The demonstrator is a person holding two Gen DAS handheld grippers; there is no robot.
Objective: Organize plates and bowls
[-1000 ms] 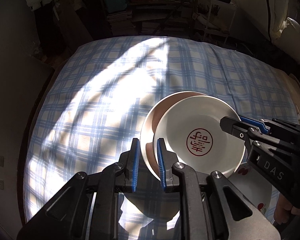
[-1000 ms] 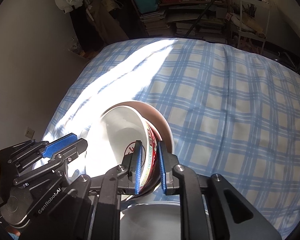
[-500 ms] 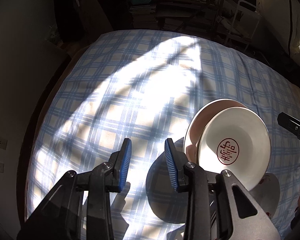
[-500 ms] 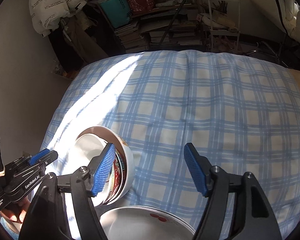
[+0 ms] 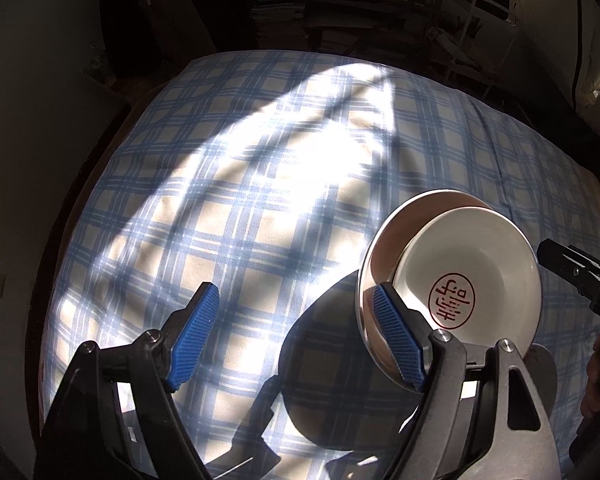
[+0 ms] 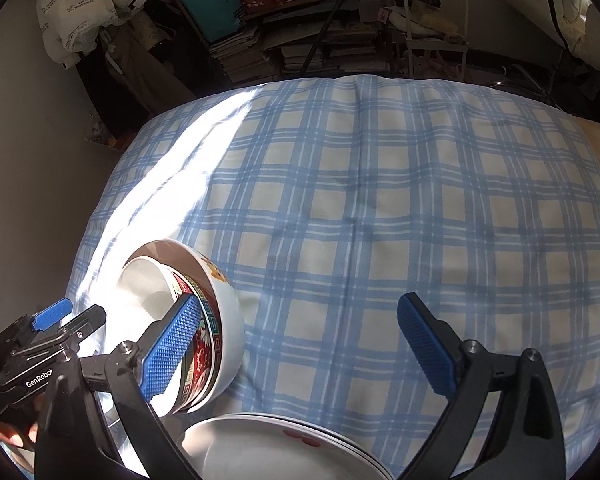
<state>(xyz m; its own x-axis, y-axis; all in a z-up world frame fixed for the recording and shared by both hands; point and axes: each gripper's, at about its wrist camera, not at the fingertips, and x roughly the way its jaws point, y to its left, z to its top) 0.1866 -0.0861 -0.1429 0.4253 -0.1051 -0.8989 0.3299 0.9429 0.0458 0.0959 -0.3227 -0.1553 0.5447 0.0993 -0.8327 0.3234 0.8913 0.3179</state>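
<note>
Both claws stand released, jaws spread wide and holding nothing. Seen from the left wrist view, the left claw (image 5: 296, 340) hovers low in the frame above a bed (image 5: 260, 160) covered in blue-and-white checked cloth, half in bright sunlight. At the lower right of that frame two nested bowls rest on the bed: a white inner bowl (image 5: 472, 276) with a red stamp-like character inside, sitting in a larger outer bowl (image 5: 384, 248). From the right wrist view, the right claw (image 6: 300, 352) hangs with the nested bowls at the lower left of the frame, its left finger overlapping them; there the inner bowl shows a red patterned side and the outer a white one. A stack of white plates (image 6: 268, 452) lies at the bottom centre, just beside the bowls. Bowls and plates appear grouped already. A good finish, by my judgement, means lifting each claw straight away without brushing the tilted bowl rims, since the soft bedding could let them tip.
</note>
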